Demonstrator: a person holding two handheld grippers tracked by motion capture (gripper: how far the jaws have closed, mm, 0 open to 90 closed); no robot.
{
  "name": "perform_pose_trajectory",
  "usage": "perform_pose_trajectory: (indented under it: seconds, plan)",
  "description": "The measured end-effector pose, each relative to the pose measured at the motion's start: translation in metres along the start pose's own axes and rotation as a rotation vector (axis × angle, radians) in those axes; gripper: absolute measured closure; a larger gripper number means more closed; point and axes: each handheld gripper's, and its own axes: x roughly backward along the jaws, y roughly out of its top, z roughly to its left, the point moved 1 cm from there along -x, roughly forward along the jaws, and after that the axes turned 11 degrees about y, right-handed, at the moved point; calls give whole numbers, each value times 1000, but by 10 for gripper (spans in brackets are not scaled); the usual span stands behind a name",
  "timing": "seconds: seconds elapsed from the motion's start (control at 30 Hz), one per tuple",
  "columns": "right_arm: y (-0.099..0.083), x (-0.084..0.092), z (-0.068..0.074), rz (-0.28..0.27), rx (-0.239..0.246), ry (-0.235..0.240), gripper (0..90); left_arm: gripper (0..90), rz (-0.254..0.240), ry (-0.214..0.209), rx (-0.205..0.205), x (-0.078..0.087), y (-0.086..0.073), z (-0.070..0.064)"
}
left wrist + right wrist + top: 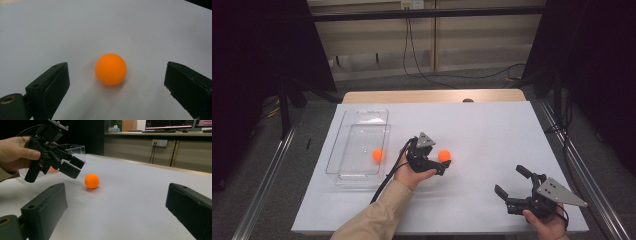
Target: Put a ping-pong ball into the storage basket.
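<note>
One orange ball (110, 69) on table between spread jaws of left gripper (117, 82), untouched.

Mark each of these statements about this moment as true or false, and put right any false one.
1. The left gripper is clamped on the orange ball on the white table. False: its jaws stand open on either side of the ball and do not touch it.
2. A second orange ball lies inside the clear plastic tray. True.
3. The right gripper is open and holds nothing. True.
4. The clear plastic tray stands at the right edge of the white table. False: it stands at the table's left side.
5. Both orange balls are in the tray. False: one rests on the table outside it.
</note>
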Motion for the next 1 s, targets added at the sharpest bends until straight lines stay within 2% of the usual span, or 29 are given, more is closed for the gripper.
perform_pose_trajectory:
  seconds: [0.23, 0.47, 1.0]
  plan:
    - [0, 0, 0, 0, 1, 0, 28, 61, 0, 6, -8, -3, 1, 1]
    - [0, 0, 0, 1, 1, 0, 28, 65, -3, 8, 2, -6, 0, 0]
    - [0, 0, 0, 1, 1, -1, 28, 74, 5, 13, -15, -14, -1, -1]
